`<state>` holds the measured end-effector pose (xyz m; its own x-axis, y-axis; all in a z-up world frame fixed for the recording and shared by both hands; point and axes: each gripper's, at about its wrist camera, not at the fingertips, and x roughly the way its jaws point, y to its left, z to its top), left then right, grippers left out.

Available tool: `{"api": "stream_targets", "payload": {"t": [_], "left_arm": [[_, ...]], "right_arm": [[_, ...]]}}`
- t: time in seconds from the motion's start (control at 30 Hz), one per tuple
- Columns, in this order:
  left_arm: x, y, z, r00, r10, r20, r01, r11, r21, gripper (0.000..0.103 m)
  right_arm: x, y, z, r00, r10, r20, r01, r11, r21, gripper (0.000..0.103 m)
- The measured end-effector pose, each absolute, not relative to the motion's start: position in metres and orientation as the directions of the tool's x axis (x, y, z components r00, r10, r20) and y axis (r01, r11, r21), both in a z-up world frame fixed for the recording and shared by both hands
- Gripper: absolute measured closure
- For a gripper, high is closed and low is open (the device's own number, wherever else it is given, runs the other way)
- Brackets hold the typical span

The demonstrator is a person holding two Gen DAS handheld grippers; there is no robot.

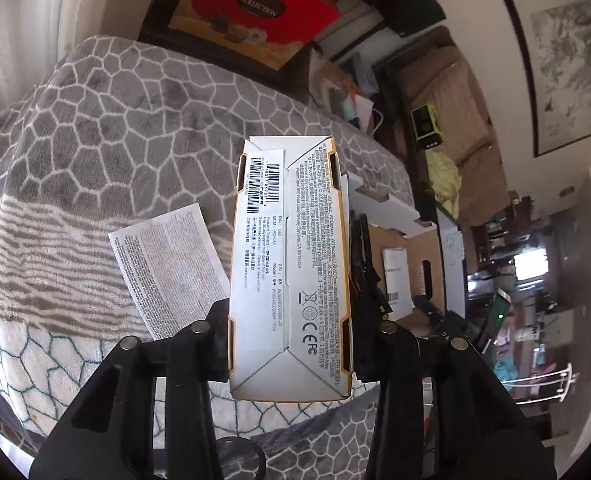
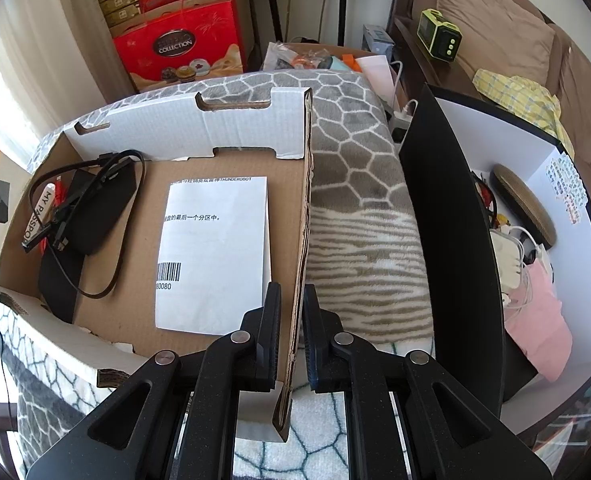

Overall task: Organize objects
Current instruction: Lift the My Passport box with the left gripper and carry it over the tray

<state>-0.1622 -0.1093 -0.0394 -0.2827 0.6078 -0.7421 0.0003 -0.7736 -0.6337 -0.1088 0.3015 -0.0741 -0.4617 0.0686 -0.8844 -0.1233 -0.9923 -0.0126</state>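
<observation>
The left gripper (image 1: 291, 344) is clenched on a white retail box (image 1: 289, 264) with orange edges, its printed underside facing the camera; the box stands between the two fingers and reaches forward past them. The right gripper (image 2: 291, 334) pinches the right wall of an open cardboard tray (image 2: 301, 216), one finger inside the tray and one outside.

Inside the tray lie a white sheet (image 2: 215, 256) with a barcode, just inside the gripped wall, and farther from that wall a black drive (image 2: 95, 208) with a coiled black cable (image 2: 75, 184) over it; a label reading "MY PASSPO" is partly covered by the cable.

Beyond the gripped wall, across a strip of grey patterned blanket (image 2: 359, 200), stands a black-and-white box (image 2: 451, 216) holding white chargers, cords, something pink and a dark oval case; its far side is cut off by the frame edge.

In the left view a printed leaflet (image 1: 167, 268) lies on the blanket, partly hidden behind the retail box.
</observation>
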Motion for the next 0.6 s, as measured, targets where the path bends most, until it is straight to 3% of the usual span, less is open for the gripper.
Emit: {"api": "stream_targets", "payload": {"t": [0.6], "left_arm": [[-0.145, -0.152, -0.006, -0.438, 0.665, -0.606, 0.048, -0.655, -0.754, 0.067]], "right_arm": [[-0.108, 0.302, -0.074, -0.465, 0.061, -0.883, -0.124, -0.992, -0.003, 0.094]]}}
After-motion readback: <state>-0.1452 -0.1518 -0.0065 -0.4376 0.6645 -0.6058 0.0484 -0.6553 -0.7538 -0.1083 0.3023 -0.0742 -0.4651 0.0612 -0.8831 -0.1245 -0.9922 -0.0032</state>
